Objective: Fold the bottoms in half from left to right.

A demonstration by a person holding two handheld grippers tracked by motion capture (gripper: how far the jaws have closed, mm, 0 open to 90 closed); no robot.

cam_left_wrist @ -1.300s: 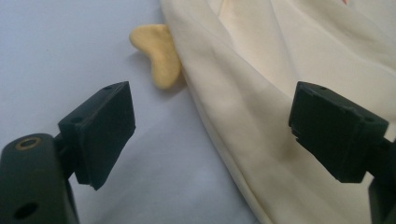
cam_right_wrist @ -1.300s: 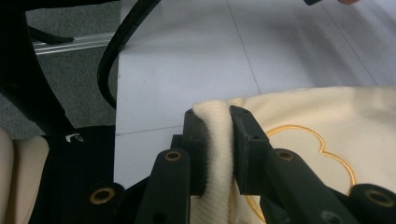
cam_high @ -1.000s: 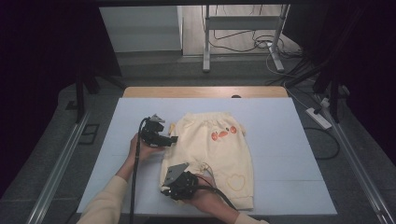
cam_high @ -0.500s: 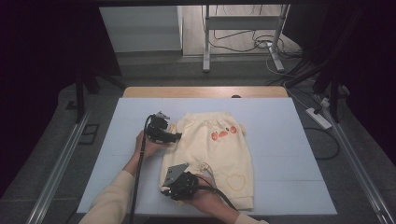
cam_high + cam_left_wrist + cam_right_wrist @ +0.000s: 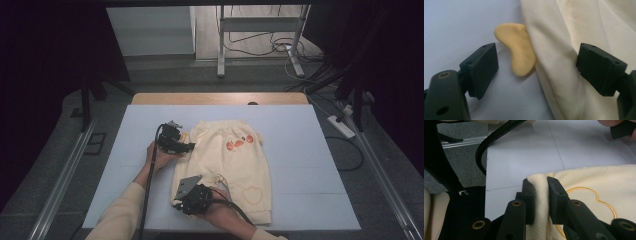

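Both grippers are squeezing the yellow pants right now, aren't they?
Not both. The right gripper is squeezing the pants' ribbed cuff, as the right gripper view shows. The left gripper is open around the pants' edge, as the left gripper view shows.

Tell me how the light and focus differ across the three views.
High view: the white table is lit while the surroundings fall into darkness. Left gripper view: the cream trousers and yellow ear-shaped flap look soft, the jaws sharper. Right gripper view: the ribbed cuff between the jaws is crisp, the far corners blurred.
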